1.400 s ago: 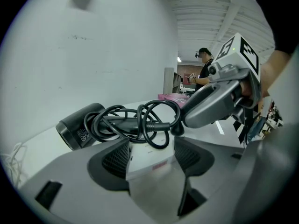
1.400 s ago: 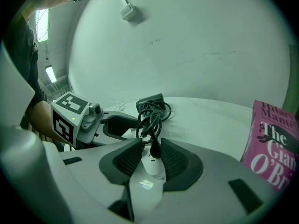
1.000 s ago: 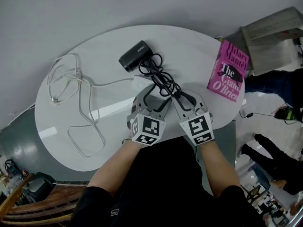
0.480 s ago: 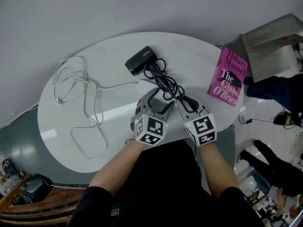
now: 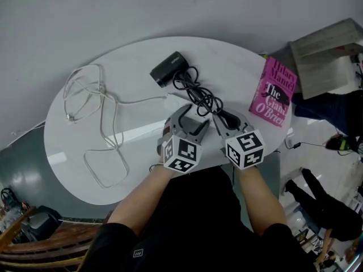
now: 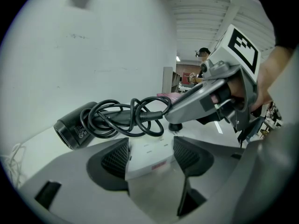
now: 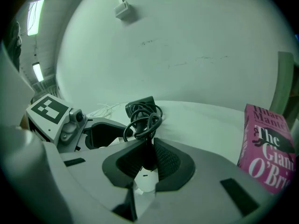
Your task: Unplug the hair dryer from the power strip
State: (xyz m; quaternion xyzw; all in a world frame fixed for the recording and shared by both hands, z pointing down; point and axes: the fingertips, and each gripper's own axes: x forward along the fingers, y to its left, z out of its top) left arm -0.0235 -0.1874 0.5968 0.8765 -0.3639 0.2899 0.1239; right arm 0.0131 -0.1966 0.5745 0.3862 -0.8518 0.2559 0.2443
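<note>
The black hair dryer (image 5: 168,68) lies on the white round table (image 5: 130,58), its cord coiled (image 5: 198,95) in front of it. My left gripper (image 5: 189,119) is shut on the white power strip (image 6: 149,158), pads against both its sides. My right gripper (image 5: 224,118) is shut on the dryer's black plug (image 7: 147,155). In the left gripper view the plug (image 6: 175,126) hangs just above the strip with its prongs bare. The strip (image 7: 145,181) shows below the plug in the right gripper view.
The strip's long white cable (image 5: 96,123) loops over the table's left half. A pink book (image 5: 274,91) lies at the right edge. Beyond it are an open book (image 5: 326,47) and people's legs on the floor.
My right gripper has risen and tipped back with the plug, which has come out of the strip. The left gripper stays on the strip.
</note>
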